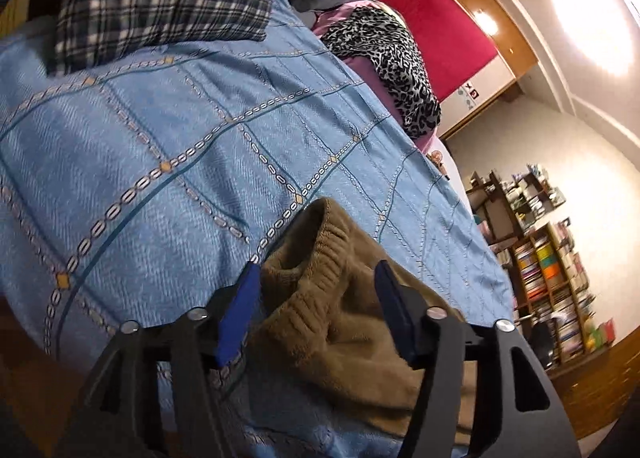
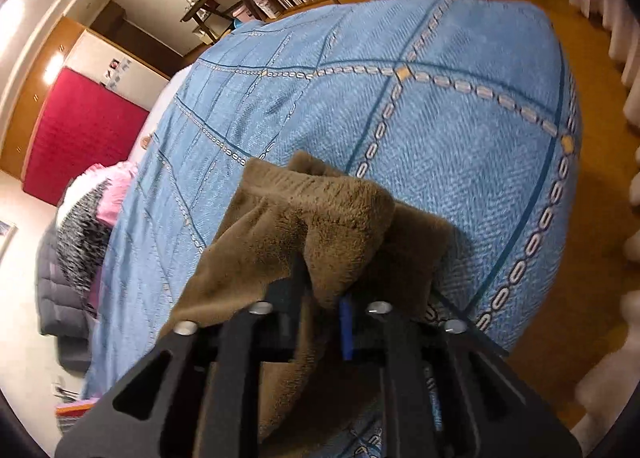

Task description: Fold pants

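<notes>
The left gripper [image 1: 316, 286] is standing wide around the waistband of the pants [image 1: 340, 322] on the bed [image 1: 160, 145], gripping nothing. The right gripper [image 2: 328, 294] is pinching a fleecy fold; that thick pile may be slipping free, spoiling the fold.

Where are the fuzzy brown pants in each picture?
Left wrist: the brown pants are at the bottom middle, with the stretchy waistband between the open blue fingers of the left gripper.
Right wrist: the pants are in the lower middle, draped over the right gripper, which is pinching them.
Shared landmark: the blue bedspread under the pants.
</notes>
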Motion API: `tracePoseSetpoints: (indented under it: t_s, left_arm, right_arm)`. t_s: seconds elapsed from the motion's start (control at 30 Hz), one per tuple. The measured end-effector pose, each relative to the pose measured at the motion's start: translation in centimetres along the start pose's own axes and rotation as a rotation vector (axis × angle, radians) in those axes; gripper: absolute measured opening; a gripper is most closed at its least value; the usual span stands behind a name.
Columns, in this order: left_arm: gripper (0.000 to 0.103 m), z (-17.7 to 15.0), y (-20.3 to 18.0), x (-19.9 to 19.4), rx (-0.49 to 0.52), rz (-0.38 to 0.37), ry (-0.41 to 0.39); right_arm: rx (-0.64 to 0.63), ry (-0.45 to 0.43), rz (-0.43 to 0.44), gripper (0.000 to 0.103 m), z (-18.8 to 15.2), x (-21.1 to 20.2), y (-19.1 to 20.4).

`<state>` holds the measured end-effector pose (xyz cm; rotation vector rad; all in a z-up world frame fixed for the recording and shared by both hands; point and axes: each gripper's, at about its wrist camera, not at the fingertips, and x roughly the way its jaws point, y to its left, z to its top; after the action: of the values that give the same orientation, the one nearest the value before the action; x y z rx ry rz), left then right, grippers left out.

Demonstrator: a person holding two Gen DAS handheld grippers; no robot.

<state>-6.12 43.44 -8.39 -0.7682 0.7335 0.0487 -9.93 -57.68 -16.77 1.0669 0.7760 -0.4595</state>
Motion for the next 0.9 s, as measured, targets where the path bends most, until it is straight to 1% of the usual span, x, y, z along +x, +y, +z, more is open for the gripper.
tracePoseSetpoints:
  t_s: [0.03,0.07,0.1,0.17,0.2,0.3,0.4,0.57,0.7,0.77,0.83,0.87,0.9]
  left_arm:
    - [0.065,0.0,-0.1,-0.3,-0.007,-0.005,0.001]
    - [0.070,-0.1,-0.3,-0.5,-0.009,-0.006,0.003]
    - [0.071,-0.3,-0.6,-0.7,-0.009,-0.008,0.006]
    - [0.071,-0.8,-1.4,-0.5,-0.008,-0.006,0.033]
    - [0.072,-1.3,-1.8,-0.1,-0.012,-0.009,0.064]
    - [0.072,-2.7,-2.8,0.7,-0.014,-0.028,0.115]
    - [0.076,-4.0,-3.6,1.3,-0.024,-0.035,0.140]
    - [0.077,-5.4,-3.1,1.5,-0.096,-0.041,0.154]
    - [0.083,-6.0,-2.3,2.5,-0.174,-0.057,0.176]
    - [0.083,-6.1,-2.1,3.4,-0.211,-0.049,0.198]
    - [0.083,-6.1,-1.8,4.2,-0.244,-0.043,0.203]
    - [0.081,-5.9,-1.8,4.4,-0.252,-0.038,0.201]
    - [0.071,-5.7,-1.8,4.6,-0.257,-0.026,0.195]
  right_arm:
    - [0.016,-0.005,0.024,0.042,0.1,0.1,-0.3]
    - [0.034,-0.015,0.051,0.051,0.2,0.2,-0.7]
    - [0.046,-0.024,0.068,0.052,0.3,0.4,-1.0]
    - [0.050,-0.029,0.085,0.052,0.4,0.9,-1.2]
    - [0.045,-0.031,0.086,0.052,0.5,1.2,-1.3]
    - [0.021,-0.028,0.103,0.052,0.4,2.0,-1.3]
    - [-0.023,-0.022,0.113,0.052,0.1,2.4,-0.9]
    - [-0.060,-0.023,0.124,0.052,0.0,2.6,0.0]
    - [-0.061,-0.028,0.127,0.052,0.1,2.6,-0.4]
    - [-0.069,-0.035,0.119,0.052,-0.1,2.7,-0.4]
    - [-0.079,-0.036,0.111,0.052,-0.4,3.0,-0.1]
    - [-0.082,-0.037,0.107,0.052,-0.4,3.1,0.1]
    - [-0.088,-0.037,0.102,0.052,-0.6,3.2,0.4]
